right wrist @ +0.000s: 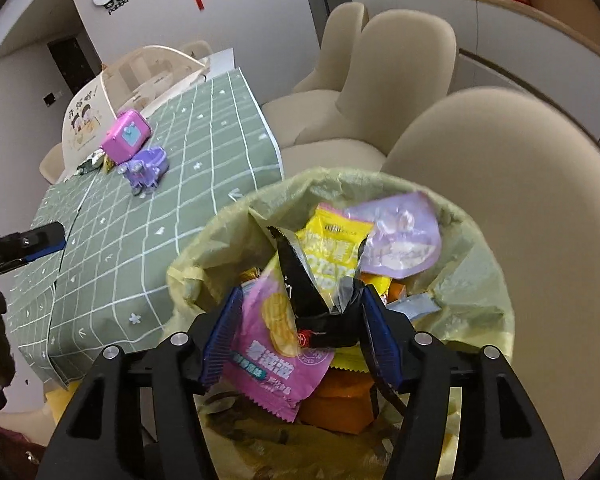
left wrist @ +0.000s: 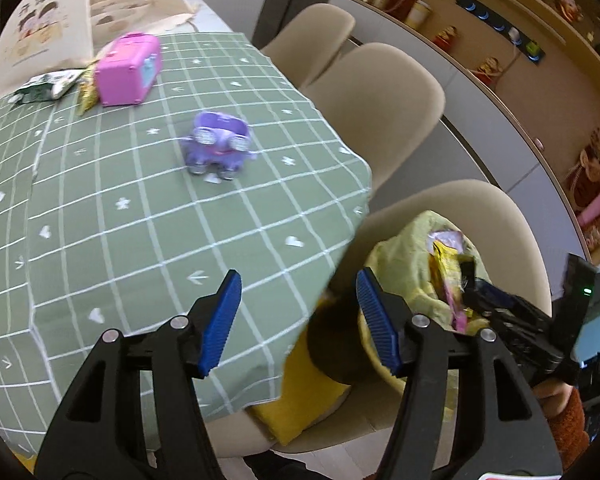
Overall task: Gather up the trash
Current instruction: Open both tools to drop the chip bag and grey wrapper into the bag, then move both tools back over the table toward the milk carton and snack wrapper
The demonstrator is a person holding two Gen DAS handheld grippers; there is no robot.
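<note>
Table with green checked cloth (left wrist: 140, 208) takes most of the left wrist view; beige chair (right wrist: 500, 184) next to it carries the bin with yellow-green liner (right wrist: 476, 288), mouth open upward, already holding wrappers: yellow packet (right wrist: 334, 240), lilac pouch (right wrist: 400, 236), orange bits underneath; right gripper (right wrist: 300, 316) sits right over the bin mouth, jaws apart, with the pink snack wrapper (right wrist: 274, 340) and black wrapper (right wrist: 304, 280) lying between the pads; black one touches the right pad, but I can't tell whether anything is actually pinched; looks like the release step, so I'd keep the jaws wide, keep them above the liner centre and pull straight up so the crinkly film doesn't snag the ribbed pads and ride back out; left gripper (left wrist: 298, 320) hovers at the table edge, jaws apart and empty, free for the next pick; remaining trash looks to be the green-white wrapper (left wrist: 46, 86) and a yellow wrapper (left wrist: 87, 94) at the far end, the yellow one against the pink toy case (left wrist: 128, 68); purple toy car (left wrist: 220, 148) mid-table is not trash, steer round it; approach the flat wrappers low and pinch an edge.
</note>
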